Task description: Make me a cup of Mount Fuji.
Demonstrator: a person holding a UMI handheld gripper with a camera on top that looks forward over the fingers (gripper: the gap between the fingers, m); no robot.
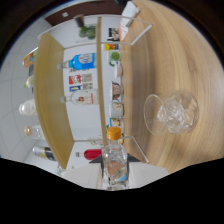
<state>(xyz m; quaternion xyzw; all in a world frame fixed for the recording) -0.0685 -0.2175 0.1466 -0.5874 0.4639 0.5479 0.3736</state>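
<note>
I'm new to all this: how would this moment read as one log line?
tool: shut on orange-capped bottle | glass with ice: on wooden counter, beyond tool | bottle shelf: ahead | pouring: not begun

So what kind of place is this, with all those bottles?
Probably a drinks bar at home. Bottles line a wooden shelf, a glass of ice sits on the counter, and the gripper holds an orange-capped bottle.

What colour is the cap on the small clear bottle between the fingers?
Orange cap, on the small clear bottle, seen in the gripper view.
</note>
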